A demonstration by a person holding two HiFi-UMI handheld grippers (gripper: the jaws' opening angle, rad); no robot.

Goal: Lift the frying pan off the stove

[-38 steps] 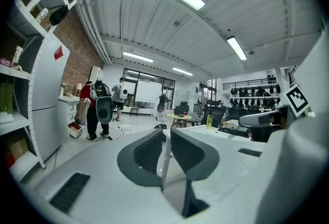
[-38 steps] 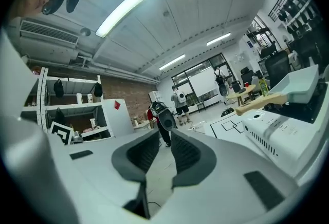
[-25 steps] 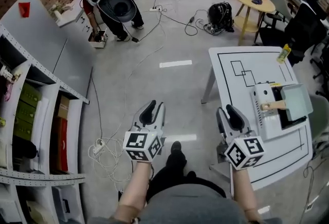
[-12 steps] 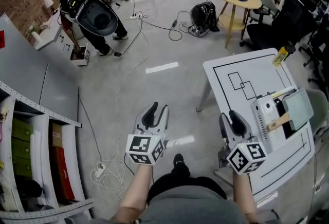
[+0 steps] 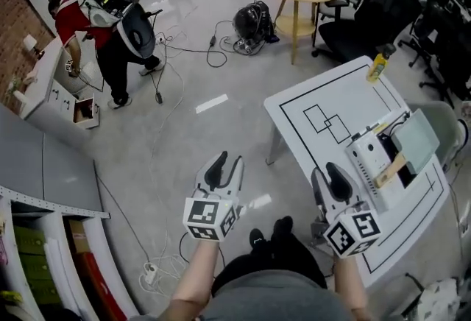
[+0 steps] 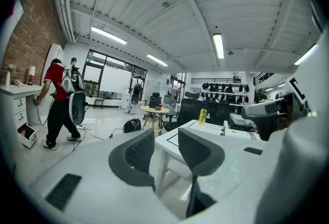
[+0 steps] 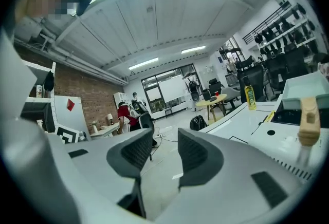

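frying pan (image 5: 416, 139) sits untouched on the stove (image 5: 366, 156) on the white table (image 5: 353, 87), its wooden handle (image 5: 390, 171) pointing toward the person. this is the approach, and next the right gripper (image 5: 327, 174) must reach that handle and close on it. both grippers are empty with jaws apart, the left gripper (image 5: 227, 163) having just been opening its jaws; since a second ago the head view has turned, so the table lies slantwise.
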